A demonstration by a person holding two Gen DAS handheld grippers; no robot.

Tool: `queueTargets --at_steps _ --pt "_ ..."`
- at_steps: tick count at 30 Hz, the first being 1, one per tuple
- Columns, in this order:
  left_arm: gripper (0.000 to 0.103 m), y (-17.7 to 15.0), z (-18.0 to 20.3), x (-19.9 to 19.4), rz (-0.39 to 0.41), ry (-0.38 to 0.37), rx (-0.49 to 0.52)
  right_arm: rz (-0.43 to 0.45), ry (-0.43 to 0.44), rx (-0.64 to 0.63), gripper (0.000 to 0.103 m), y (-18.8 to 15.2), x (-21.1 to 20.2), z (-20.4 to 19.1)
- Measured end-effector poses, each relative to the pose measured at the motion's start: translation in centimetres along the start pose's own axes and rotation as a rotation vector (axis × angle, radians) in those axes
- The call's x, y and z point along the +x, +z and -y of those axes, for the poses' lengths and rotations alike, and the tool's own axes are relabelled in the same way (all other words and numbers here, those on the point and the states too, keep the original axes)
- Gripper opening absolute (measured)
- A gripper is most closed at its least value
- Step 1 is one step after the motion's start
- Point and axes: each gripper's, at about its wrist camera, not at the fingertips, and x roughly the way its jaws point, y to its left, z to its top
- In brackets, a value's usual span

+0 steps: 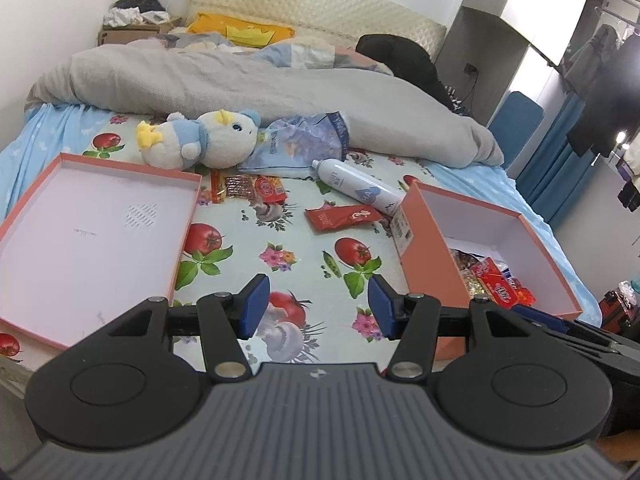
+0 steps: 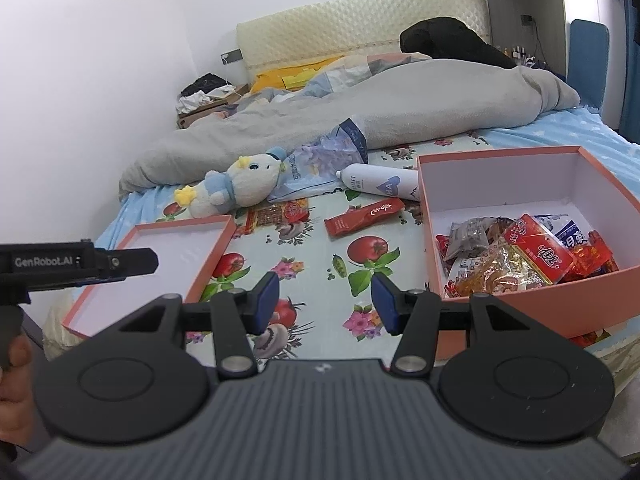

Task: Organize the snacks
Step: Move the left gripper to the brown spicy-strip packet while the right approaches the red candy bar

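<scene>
Both my left gripper point(image 1: 316, 306) and right gripper point(image 2: 325, 302) hang open and empty; the red sachet point(image 2: 363, 215) mid-bed lies flat, so closing could snag the sheet point(image 2: 320, 276).

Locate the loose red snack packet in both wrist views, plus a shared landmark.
Left wrist: red snack packet lies right of centre on the sheet, just left of the orange box.
Right wrist: red snack packet sits mid-frame, left of the box.
Landmark: white bottle, lying just behind the packet.
</scene>
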Motion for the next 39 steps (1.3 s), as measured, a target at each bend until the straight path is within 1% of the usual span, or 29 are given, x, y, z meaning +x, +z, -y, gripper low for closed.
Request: queueTargets --at_steps 10,12,15,19,21,24,30,37,39 --pt "0.060 1.8 -1.5 5.8 -0.048 0.009 -0.003 -0.034 0.007 -0.019 0.053 1.0 4.3 0.0" --pt "0.064 2.2 -1.8 7.2 -0.053 0.013 -0.002 -0.035 0.011 -0.026 0.053 1.3 5.4 0.0" --pt "0.065 2.7 -2.3 9.4 -0.058 0.017 0.014 -0.031 0.013 -0.035 0.053 1.5 7.0 0.1" --pt "0.067 3.2 -3.2 12.2 -0.063 0.031 0.021 -0.041 0.022 -0.030 0.053 1.3 9.5 0.1" --pt "0.068 3.5 -3.7 13.9 -0.068 0.056 0.028 -0.053 0.026 -0.037 0.053 1.1 10.9 -0.1" --pt "0.069 4.1 -4.6 16.6 -0.079 0.069 0.038 -0.056 0.021 -0.050 0.053 0.9 12.8 -0.1" --pt "0.081 5.1 -5.8 21.8 -0.091 0.102 0.088 -0.087 0.004 -0.047 0.053 0.9 17.2 0.6" --pt "0.083 6.7 -7.6 27.4 -0.120 0.136 0.120 -0.113 -0.037 -0.056 0.053 1.7 22.3 1.6" --pt "0.085 7.5 -8.1 29.0 -0.128 0.149 0.129 -0.121 -0.040 -0.053 0.054 2.1 23.8 1.7"
